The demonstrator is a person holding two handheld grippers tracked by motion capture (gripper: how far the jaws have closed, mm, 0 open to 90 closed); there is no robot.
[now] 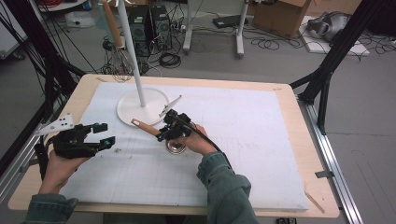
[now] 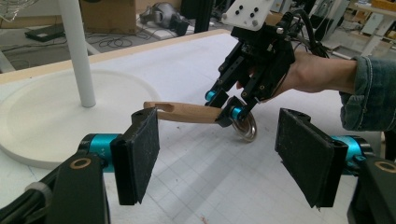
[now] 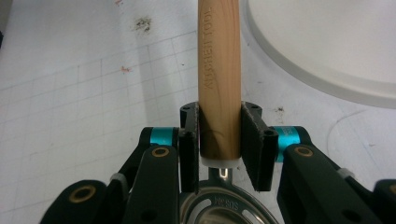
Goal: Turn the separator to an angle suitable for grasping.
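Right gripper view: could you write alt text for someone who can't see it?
Two black pads of the right tool clamp a wooden handle stamped "KITCHEN TOOL", which runs up the picture over a white gridded mat. A round metal head shows below; a white disc base curves at upper right.

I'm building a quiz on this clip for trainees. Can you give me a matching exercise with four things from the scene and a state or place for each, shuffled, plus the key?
Things:
1. left claw
2. right claw
3. wooden-handled kitchen tool
4. white round stand base

States or places:
A. clamped near the metal end, handle pointing toward the stand
B. jaws apart, nothing between them
C. resting on the white mat, a white pole rising from it
D. shut on a wooden handle

Pairs: 1-B, 2-D, 3-A, 4-C
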